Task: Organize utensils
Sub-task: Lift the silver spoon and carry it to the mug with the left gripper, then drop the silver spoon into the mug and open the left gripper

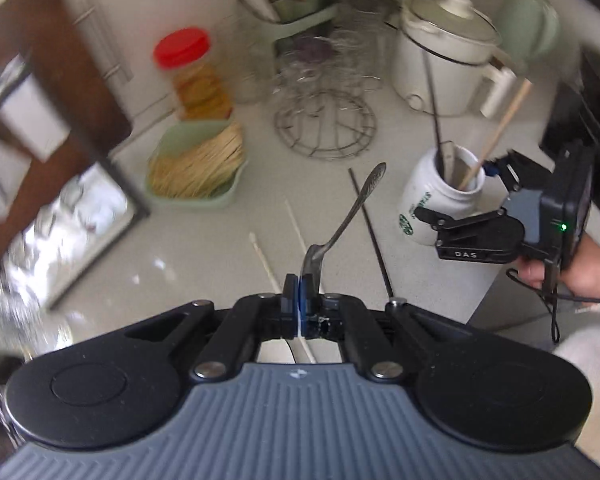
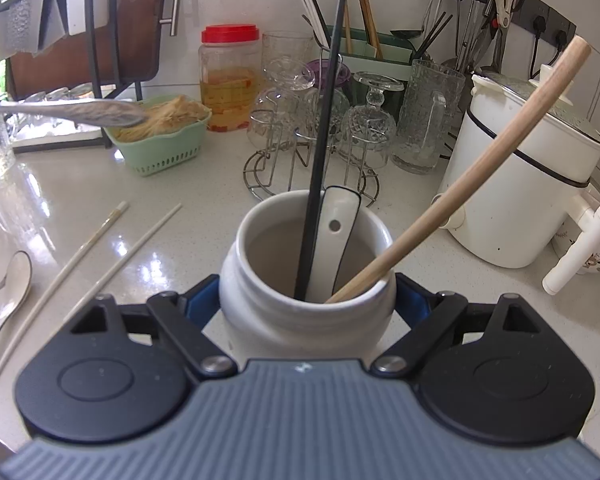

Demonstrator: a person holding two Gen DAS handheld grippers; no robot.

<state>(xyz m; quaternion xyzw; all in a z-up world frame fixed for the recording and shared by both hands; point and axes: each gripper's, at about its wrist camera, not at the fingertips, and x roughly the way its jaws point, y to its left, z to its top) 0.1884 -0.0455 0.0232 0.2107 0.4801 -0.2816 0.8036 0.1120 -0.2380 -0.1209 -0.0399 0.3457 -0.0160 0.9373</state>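
My left gripper (image 1: 300, 286) is shut on the bowl end of a metal spoon (image 1: 350, 212), held above the counter with its handle pointing away; the spoon also shows in the right wrist view (image 2: 72, 113). My right gripper (image 2: 306, 300) is shut on a white ceramic jar (image 2: 300, 320), which also shows in the left wrist view (image 1: 436, 204). The jar holds a black chopstick (image 2: 324, 140), a white spoon (image 2: 336, 228) and a wooden stick (image 2: 480, 168). Two white chopsticks (image 2: 112, 248) and a white ceramic spoon (image 2: 8, 300) lie on the counter. A black chopstick (image 1: 370, 228) lies there too.
A green basket of toothpicks (image 2: 160, 136), a red-lidded jar (image 2: 230, 76), a wire rack of glasses (image 2: 312, 128) and a white cooker (image 2: 528, 184) stand at the back. A dish rack (image 1: 52, 140) stands at the left.
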